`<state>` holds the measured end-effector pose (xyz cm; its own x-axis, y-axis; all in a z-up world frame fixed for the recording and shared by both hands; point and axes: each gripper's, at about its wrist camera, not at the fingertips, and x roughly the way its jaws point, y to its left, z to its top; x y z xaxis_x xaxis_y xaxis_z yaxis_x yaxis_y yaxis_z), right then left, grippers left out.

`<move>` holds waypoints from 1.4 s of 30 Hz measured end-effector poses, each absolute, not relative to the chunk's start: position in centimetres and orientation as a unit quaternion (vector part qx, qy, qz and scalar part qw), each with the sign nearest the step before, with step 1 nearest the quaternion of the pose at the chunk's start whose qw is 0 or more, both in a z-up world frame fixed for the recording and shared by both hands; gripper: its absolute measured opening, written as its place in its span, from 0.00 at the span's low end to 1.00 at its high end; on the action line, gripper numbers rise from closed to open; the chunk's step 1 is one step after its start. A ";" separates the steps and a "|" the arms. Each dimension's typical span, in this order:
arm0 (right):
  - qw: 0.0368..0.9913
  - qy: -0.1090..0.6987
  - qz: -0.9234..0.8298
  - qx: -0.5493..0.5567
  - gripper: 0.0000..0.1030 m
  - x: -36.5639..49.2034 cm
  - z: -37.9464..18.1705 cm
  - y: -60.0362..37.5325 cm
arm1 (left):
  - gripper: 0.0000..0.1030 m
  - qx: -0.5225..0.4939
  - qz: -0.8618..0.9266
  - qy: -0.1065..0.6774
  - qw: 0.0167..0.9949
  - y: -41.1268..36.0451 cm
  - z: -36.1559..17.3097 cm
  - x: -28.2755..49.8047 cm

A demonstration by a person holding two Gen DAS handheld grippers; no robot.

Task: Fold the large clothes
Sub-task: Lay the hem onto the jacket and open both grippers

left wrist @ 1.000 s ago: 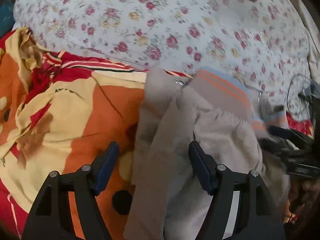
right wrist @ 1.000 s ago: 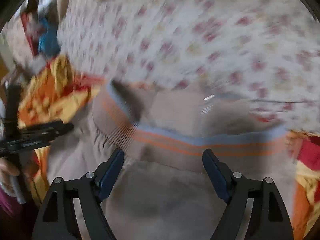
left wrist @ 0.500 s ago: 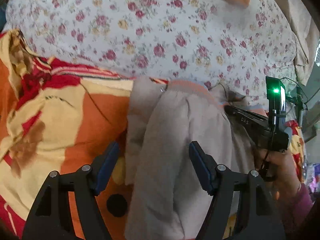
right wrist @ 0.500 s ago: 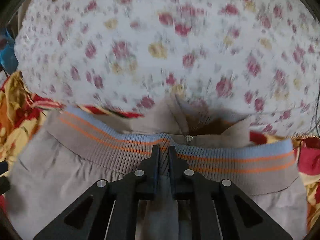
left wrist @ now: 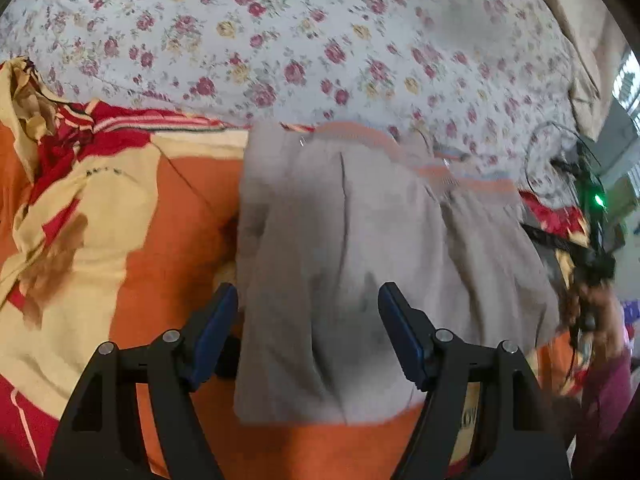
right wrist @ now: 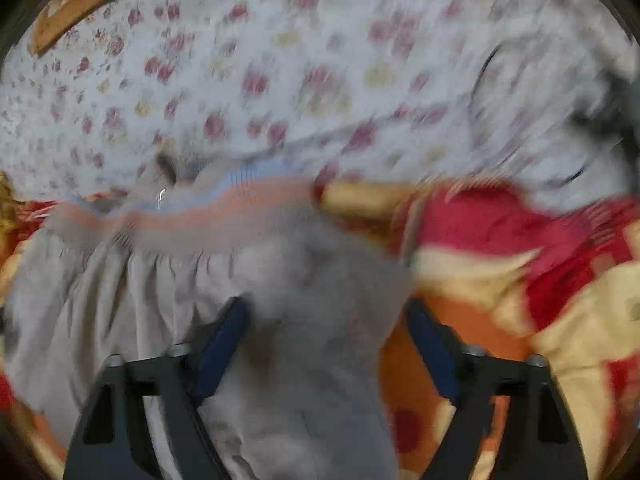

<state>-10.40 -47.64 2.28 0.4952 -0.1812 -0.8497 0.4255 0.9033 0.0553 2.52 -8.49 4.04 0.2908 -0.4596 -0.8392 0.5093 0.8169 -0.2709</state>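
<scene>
Half a second ago the right gripper [right wrist: 326, 336] was pinched shut on the ribbed hem of the grey-beige soft knit garment with a blue and orange striped waistband [left wrist: 360, 248]; its jaws have just been opening and now stand apart, with a loose hump of the grey cloth lying between them, the pads not visibly pressing it, though the right wrist view is smeared by motion; in that view the garment has slid to the lower left and centre, its gathered, ribbed band [right wrist: 224, 210] running across the middle left; the left gripper [left wrist: 308, 320] stands wide, as it did before, black arms with blue pads either side of the fabric's lower middle, above it rather than clamping it; in the left wrist view the garment lies folded over itself in the centre of the frame, matte and slightly fleecy, with a vertical crease and soft puckers under the band at the upper right; it rests on a plush blanket in orange, cream and red patches [left wrist: 120, 220], rumpled at the left edge; behind, across the whole upper frame, spreads a white cotton sheet printed with small red and yellow roses [left wrist: 280, 40]; at the right edge a person's hand [left wrist: 596, 308] in a magenta sleeve grips the black handle of the other tool, a green light glowing above it.
</scene>
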 end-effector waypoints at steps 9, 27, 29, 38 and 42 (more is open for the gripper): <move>0.859 0.426 -0.185 0.218 0.13 -13.3 1.0 -52.1 | 0.70 0.026 -0.318 0.535 0.782 -7.2 2.0 1.8; 0.874 0.429 -0.156 0.169 0.02 -25.3 2.1 -45.4 | 0.44 0.049 -0.323 0.532 0.781 -5.7 1.2 1.4; 0.861 0.445 -0.178 0.170 0.02 -25.5 0.9 -46.2 | 0.44 0.050 -0.318 0.530 0.785 -5.8 1.5 1.3; 0.878 0.389 -0.190 0.203 0.41 -28.2 4.9 -44.6 | 0.51 0.090 -0.290 0.450 0.840 -6.9 4.8 -1.1; 0.900 0.377 -0.148 0.159 0.51 -25.7 6.3 -40.8 | 0.58 0.089 -0.281 0.425 0.856 -8.7 5.4 -1.4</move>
<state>-25.73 -40.82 6.29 0.6722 -0.1462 -0.7258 0.3864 0.9055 0.1754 -1.43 -8.74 5.38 0.4810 -0.4065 -0.7768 0.5572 0.8258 -0.0871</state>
